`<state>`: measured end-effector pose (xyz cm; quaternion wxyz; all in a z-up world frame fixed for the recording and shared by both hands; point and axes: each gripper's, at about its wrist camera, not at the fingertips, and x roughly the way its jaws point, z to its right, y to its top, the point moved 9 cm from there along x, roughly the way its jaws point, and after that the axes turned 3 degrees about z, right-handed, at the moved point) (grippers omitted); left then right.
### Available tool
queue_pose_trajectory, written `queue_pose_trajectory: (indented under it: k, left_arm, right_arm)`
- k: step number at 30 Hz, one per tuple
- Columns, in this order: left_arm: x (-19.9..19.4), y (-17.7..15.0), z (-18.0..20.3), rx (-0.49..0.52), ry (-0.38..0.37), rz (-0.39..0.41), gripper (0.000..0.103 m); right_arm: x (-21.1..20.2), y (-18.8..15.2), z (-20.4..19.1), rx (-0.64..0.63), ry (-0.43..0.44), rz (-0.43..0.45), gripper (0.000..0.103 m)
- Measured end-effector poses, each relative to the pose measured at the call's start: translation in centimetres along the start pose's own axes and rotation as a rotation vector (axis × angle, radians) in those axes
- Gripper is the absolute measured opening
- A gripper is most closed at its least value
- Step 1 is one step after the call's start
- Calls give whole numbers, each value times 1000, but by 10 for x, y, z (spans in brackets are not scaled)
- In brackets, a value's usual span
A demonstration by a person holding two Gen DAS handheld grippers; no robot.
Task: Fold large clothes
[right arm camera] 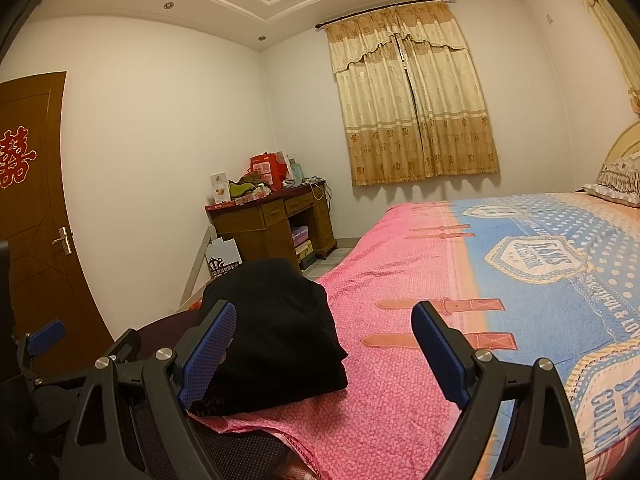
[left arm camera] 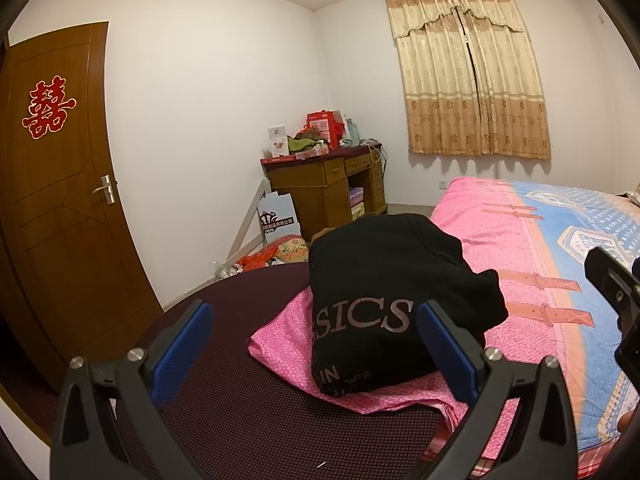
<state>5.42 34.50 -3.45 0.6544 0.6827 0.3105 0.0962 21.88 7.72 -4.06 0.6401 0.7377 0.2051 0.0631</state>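
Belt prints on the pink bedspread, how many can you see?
4, from the right wrist view: two long thin ones farther up the bed, two broader ones nearer the grippers. The black folded garment may hide more.
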Motion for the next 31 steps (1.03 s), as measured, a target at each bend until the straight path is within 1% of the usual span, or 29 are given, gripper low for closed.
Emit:
queue_pose_trajectory:
  k: [3,8,17,24,25,27,31]
  left_arm:
    - [5,-2,-1,-3,-7,-21,103]
    - [8,-3,-7,-7,27,-33,103]
    - [9,-3,-7,-7,17,-42,103]
    - [13,-2,-6,-5,29,-54,103]
    - [14,-3,-6,-5,26,-58,103]
    - [18,-6,-5,-7,-6,-74,103]
    - [23,-10,-5,-4,-8,-91,103]
  right_arm:
    - [1,-1,1,-3,-1,-3,90]
    - [2,-3,3,1,-2,-11,90]
    - [3,-6,0,-6,0,-19,90]
    - [4,-7,-1,-4,-1,-21,90]
    - [5,-7,-1,-3,-2,-23,90]
    - [6,-8,-3,-3,-2,-27,90]
    - [8,-10,-4,-5,-3,-33,90]
